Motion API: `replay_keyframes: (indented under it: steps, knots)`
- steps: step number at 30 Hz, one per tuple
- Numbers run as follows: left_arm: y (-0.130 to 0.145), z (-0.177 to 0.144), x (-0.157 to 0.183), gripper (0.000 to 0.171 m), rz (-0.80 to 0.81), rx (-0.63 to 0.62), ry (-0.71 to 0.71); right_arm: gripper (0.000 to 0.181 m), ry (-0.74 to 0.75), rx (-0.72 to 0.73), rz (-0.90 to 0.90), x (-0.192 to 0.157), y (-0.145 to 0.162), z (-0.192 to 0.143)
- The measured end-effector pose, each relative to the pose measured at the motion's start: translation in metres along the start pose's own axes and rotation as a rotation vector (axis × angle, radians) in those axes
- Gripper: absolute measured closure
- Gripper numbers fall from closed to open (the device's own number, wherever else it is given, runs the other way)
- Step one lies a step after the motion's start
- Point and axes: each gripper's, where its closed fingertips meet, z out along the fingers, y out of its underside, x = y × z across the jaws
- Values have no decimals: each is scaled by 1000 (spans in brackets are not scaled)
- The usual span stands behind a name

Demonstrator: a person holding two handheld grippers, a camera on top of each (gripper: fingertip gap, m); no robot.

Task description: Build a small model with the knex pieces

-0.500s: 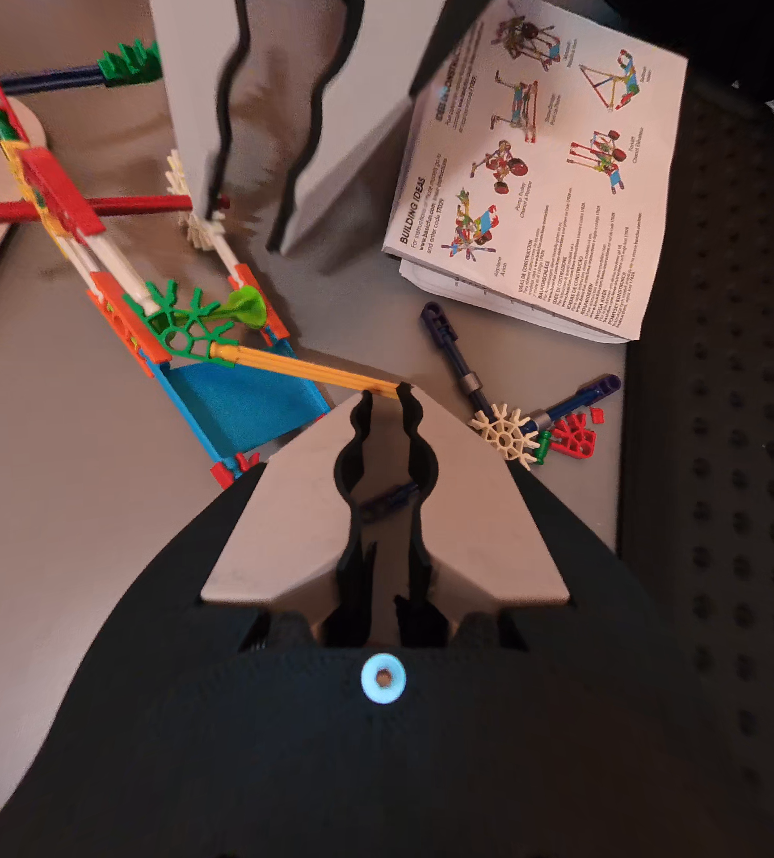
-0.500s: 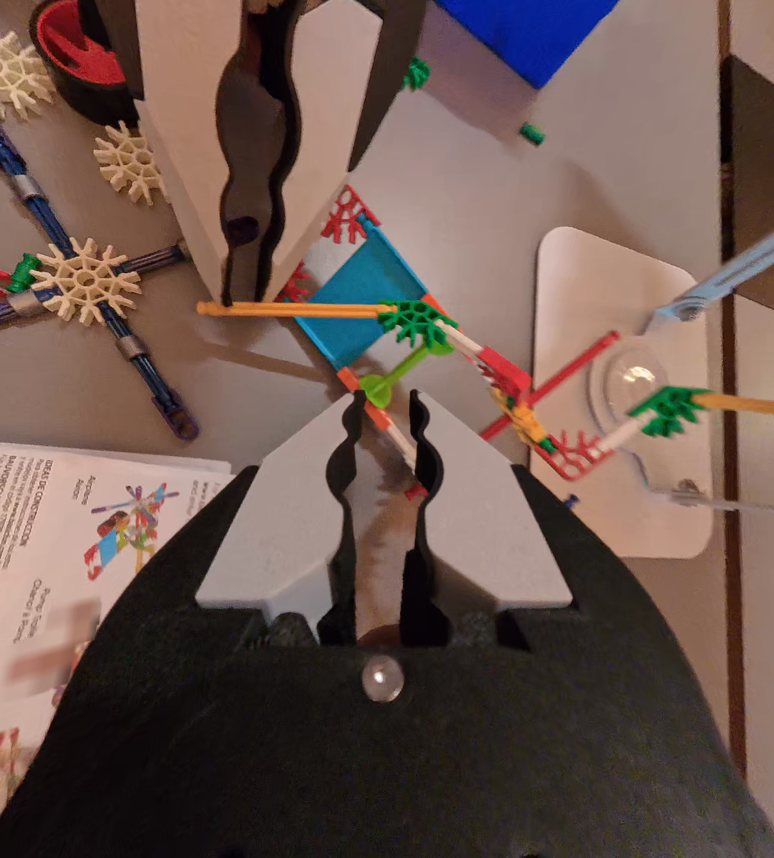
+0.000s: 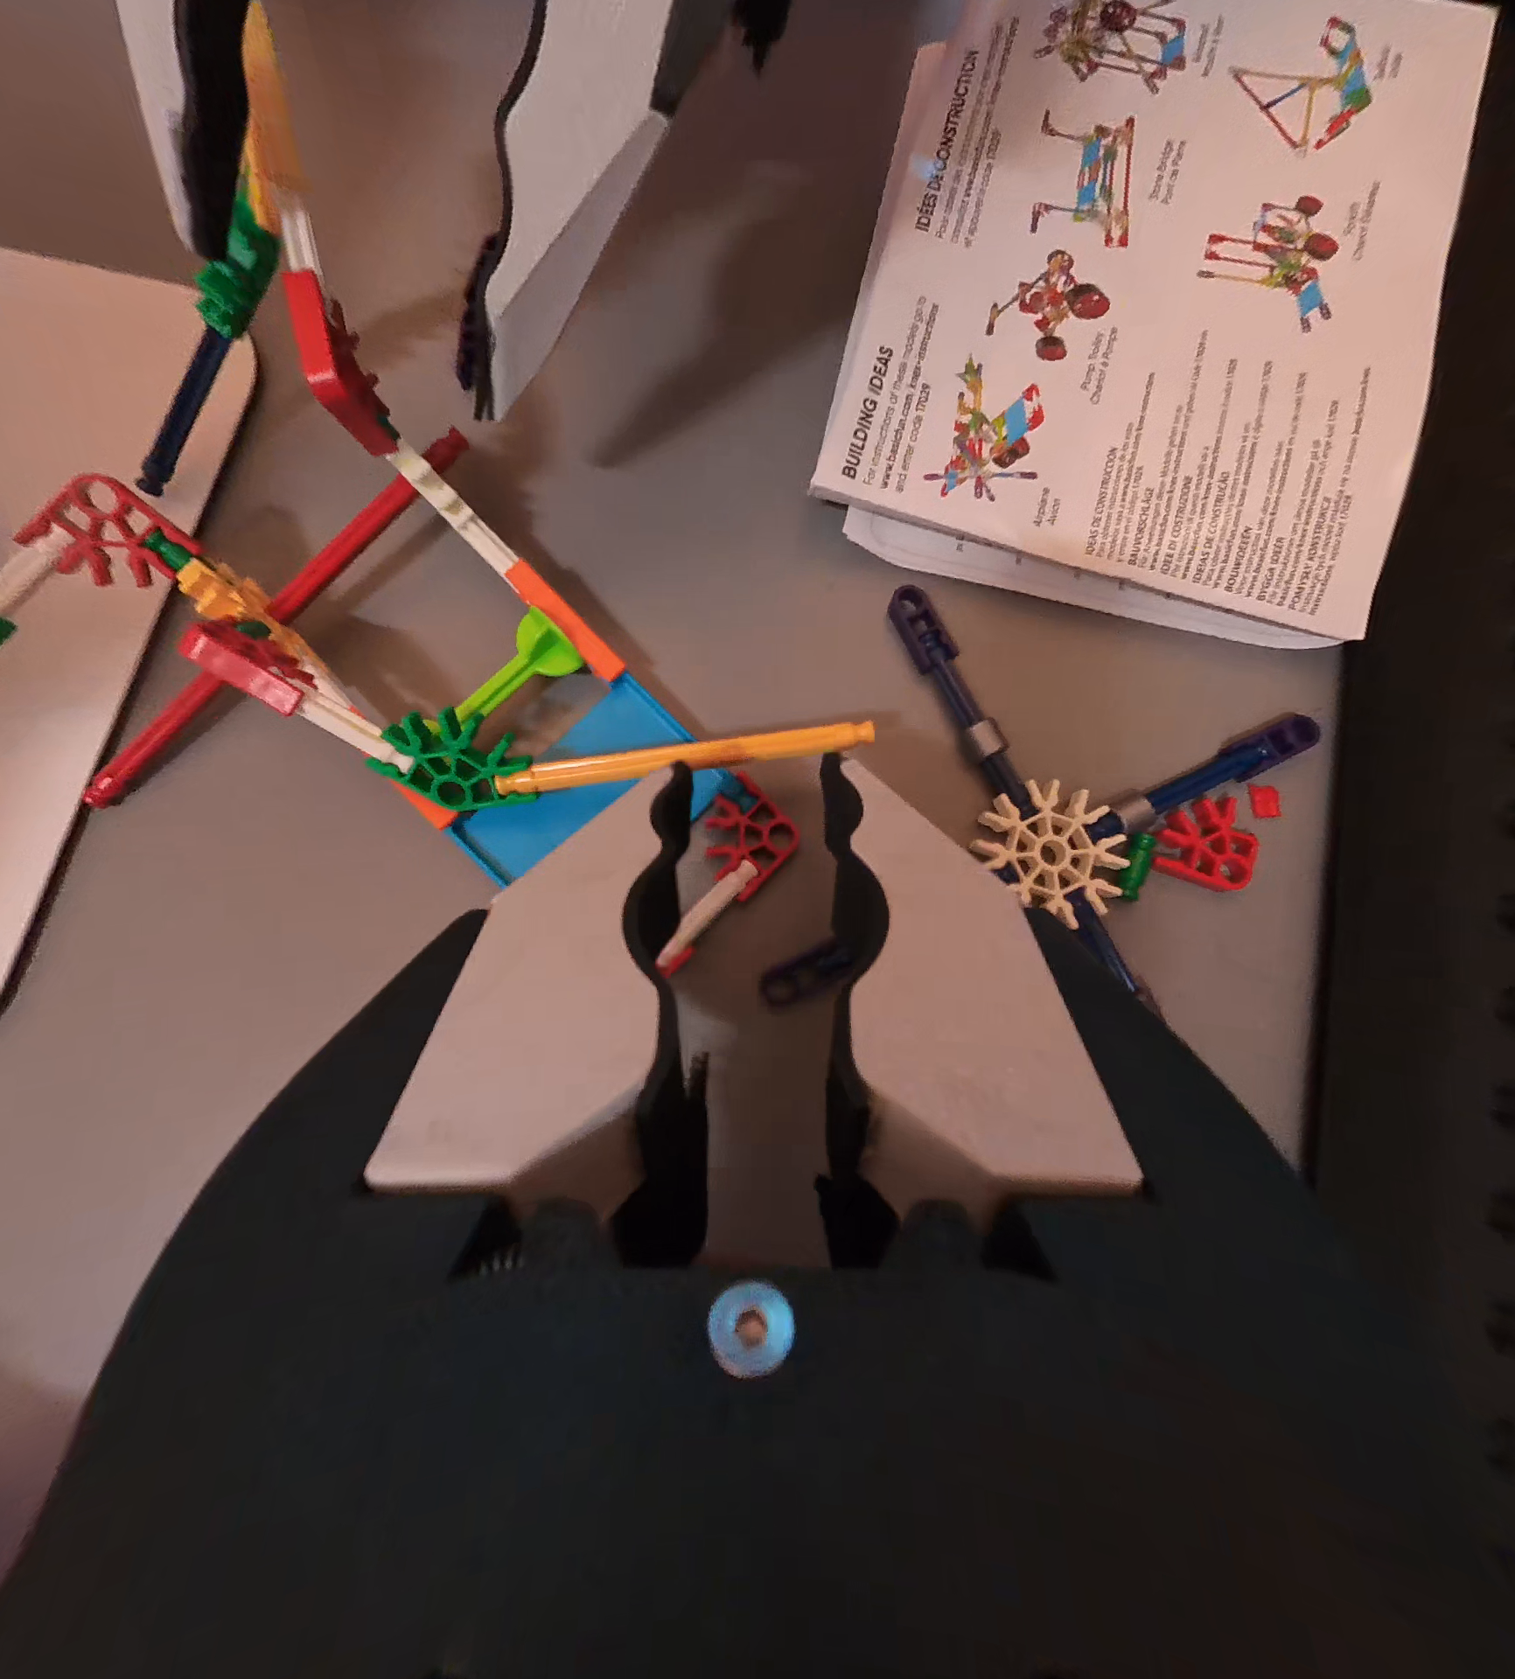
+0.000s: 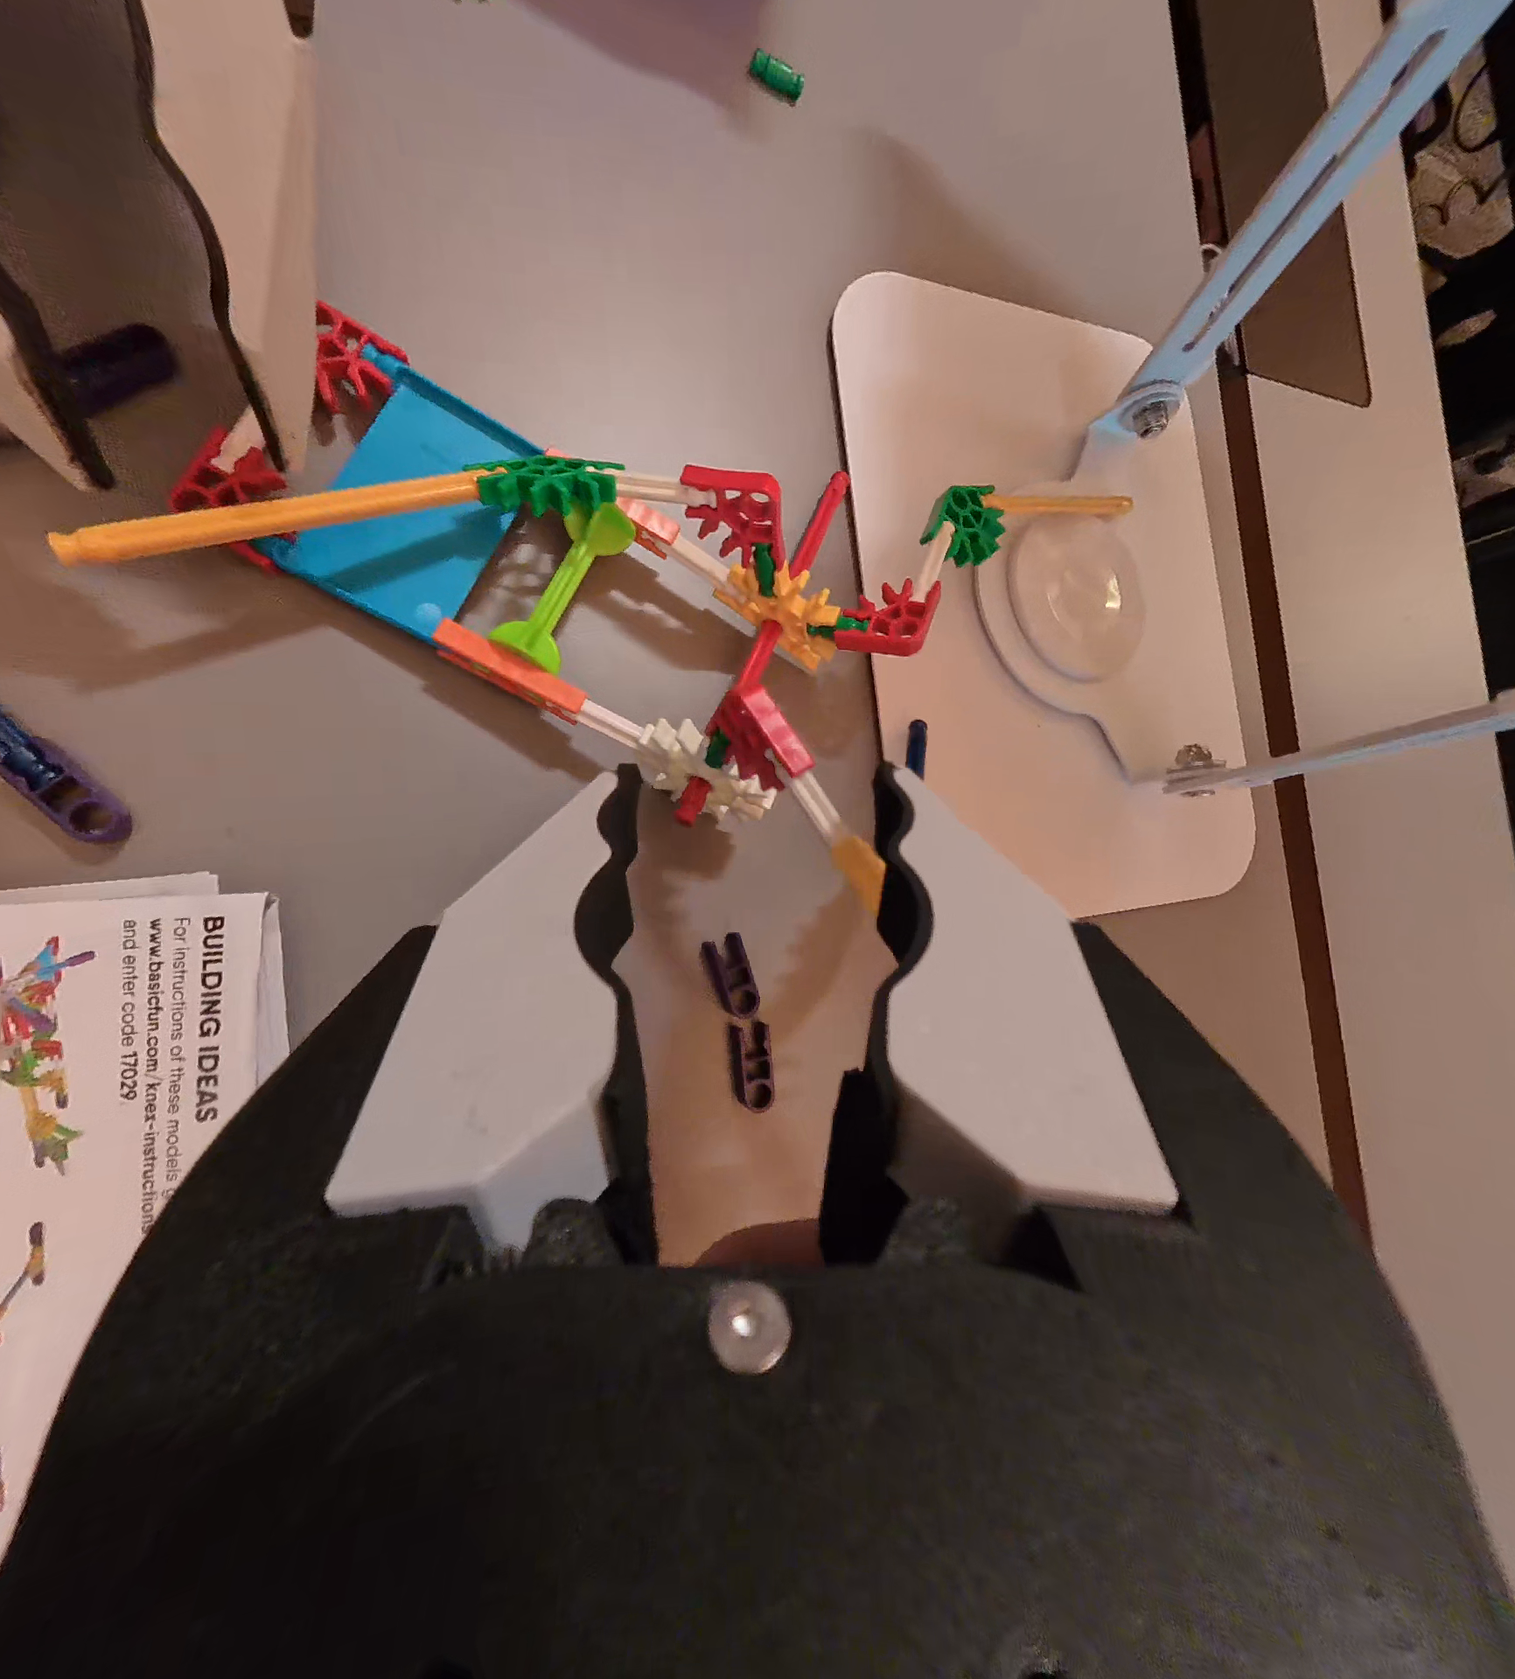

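Observation:
A colourful rod-and-connector model lies on the grey table, with a blue panel (image 3: 554,809) and a green connector (image 3: 449,768). Its orange rod (image 3: 690,750) ends just beyond my left gripper (image 3: 756,770). That gripper is open, with a red connector on a white rod (image 3: 749,836) lying between its fingers. My right gripper (image 4: 758,777) is open at the model's other end. A white connector (image 4: 690,759) and a red connector (image 4: 758,727) sit at its tips. A yellow rod end (image 4: 858,868) touches its right finger. Two small purple pieces (image 4: 736,981) lie between its fingers.
An instruction leaflet (image 3: 1145,318) lies to the right. A cream spoked connector with blue rods (image 3: 1049,854) sits beside it. A black perforated mat (image 3: 1463,818) borders the table. A white stand base (image 4: 1054,772) carries pale-blue metal arms (image 4: 1281,209). A small green piece (image 4: 777,77) lies farther off.
Both grippers have opened wider. The left has come off the orange rod's end. The right has let go of the white rod. The model has turned and shifted in both views.

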Motion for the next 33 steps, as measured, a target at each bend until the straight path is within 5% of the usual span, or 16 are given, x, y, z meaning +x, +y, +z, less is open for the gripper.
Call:
replay_keyframes:
  steps: [7, 33]
  knots:
    - [-7, 12, 2, 140, 119, 16, -54, 159, 36, -24, 43, 12, 10, 2]
    - [4, 19, -13, 139, 249, -56, -180, 165, 26, -65, 15, 6, 11, -1]
